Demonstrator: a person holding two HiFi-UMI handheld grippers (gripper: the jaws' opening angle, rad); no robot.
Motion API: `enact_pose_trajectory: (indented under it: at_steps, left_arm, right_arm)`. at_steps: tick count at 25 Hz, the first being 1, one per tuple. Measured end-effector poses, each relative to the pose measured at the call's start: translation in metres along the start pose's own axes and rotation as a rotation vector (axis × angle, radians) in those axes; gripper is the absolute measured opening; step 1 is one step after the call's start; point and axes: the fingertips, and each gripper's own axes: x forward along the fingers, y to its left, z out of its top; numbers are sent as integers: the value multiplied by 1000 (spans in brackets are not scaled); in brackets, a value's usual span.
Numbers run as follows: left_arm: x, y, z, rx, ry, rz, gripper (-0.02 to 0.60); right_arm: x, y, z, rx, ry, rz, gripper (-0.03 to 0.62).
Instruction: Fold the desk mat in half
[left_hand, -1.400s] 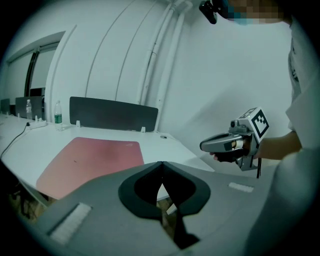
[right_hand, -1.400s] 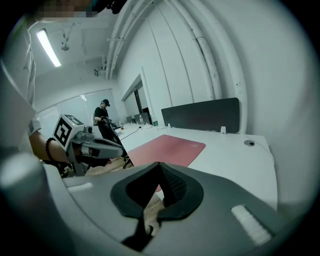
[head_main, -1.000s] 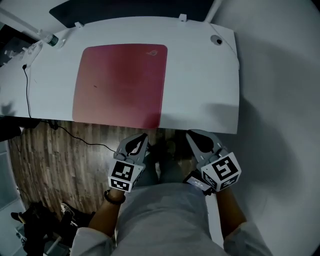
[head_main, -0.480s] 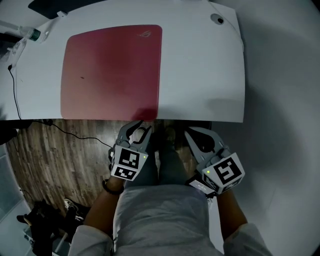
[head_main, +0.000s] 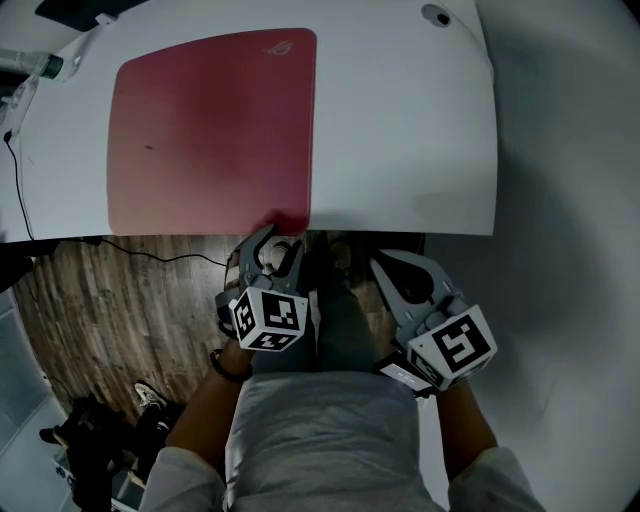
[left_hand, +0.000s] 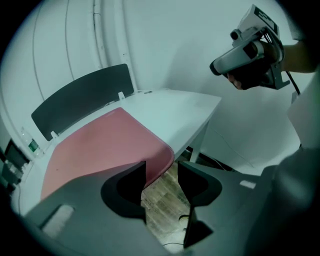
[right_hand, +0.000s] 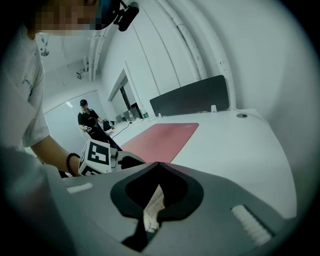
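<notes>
A red desk mat (head_main: 210, 130) lies flat on the left half of the white table (head_main: 400, 120). My left gripper (head_main: 272, 250) is at the table's near edge, right by the mat's near right corner. Its jaws are opening. In the left gripper view the mat's rounded corner (left_hand: 162, 155) overhangs the edge just ahead of the gap in the left gripper (left_hand: 162, 170), and nothing is pinched. My right gripper (head_main: 385, 268) hangs off the table to the right, over the floor. The tips of the right gripper (right_hand: 157, 164) meet with nothing in them.
A dark partition panel (left_hand: 80, 102) stands along the table's far edge. A bottle (head_main: 45, 65) and a black cable (head_main: 15, 180) sit at the far left, and a round grommet (head_main: 437, 15) at the far right. Wooden floor (head_main: 120, 300) lies below. A person (right_hand: 87, 120) stands far off.
My left gripper has moved forward to the mat's near right corner and its jaws have spread apart. The right gripper has stayed put, and the table now sits nearer in view.
</notes>
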Motion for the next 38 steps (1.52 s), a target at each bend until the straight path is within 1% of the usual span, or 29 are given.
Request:
enact_pose_trajectory:
  at_steps: [2, 6, 8, 10, 11, 12, 13, 14, 16, 17, 21, 24, 26, 31, 38]
  left_arm:
    - [4, 1, -4, 37, 23, 32, 228]
    - [13, 2, -7, 137, 58, 99, 237]
    - [14, 6, -4, 139, 54, 119, 236]
    - [9, 10, 3, 97, 18, 123, 226]
    - [5, 12, 7, 66, -9, 122, 193]
    - [2, 12, 11, 32, -34, 117, 146]
    - [0, 12, 13, -1, -49, 107, 101]
    - [0, 11, 14, -29, -50, 91, 76]
    - [4, 8, 11, -60, -27, 54, 93]
    - [5, 7, 10, -67, -18, 43, 91]
    - [2, 11, 13, -89, -29, 43, 45]
    - [0, 13, 15, -121, -39, 31, 38]
    - [-3, 16, 15, -159, -49, 23, 37]
    - [-5, 18, 20, -295, -95, -24, 37]
    - [-27, 35, 33, -334, -143, -6, 35]
  right_arm:
    - [-1, -2, -2, 4, 0, 0, 6]
    - [-2, -7, -7, 14, -2, 8, 6]
    - [-3, -8, -9, 15, 1, 10, 6]
    - [-3, -8, -9, 15, 2, 11, 6]
    - [-4, -9, -9, 17, 1, 13, 6]
    - [-5, -9, -9, 21, -1, 14, 6]
    - [-5, -9, -8, 29, -5, 18, 6]
    - [-5, -10, -7, 38, -10, 23, 6]
    - [-5, -9, -4, 51, -22, 32, 6]
    - [-5, -9, -3, 51, -25, 35, 6]
    - [-6, -10, -4, 43, -26, 40, 6]
    - [-6, -13, -7, 38, -18, 43, 6]
    - [-4, -13, -5, 34, -18, 48, 6]
    - [-2, -14, -3, 9, -4, 58, 6]
    - [6, -1, 7, -27, 4, 81, 6]
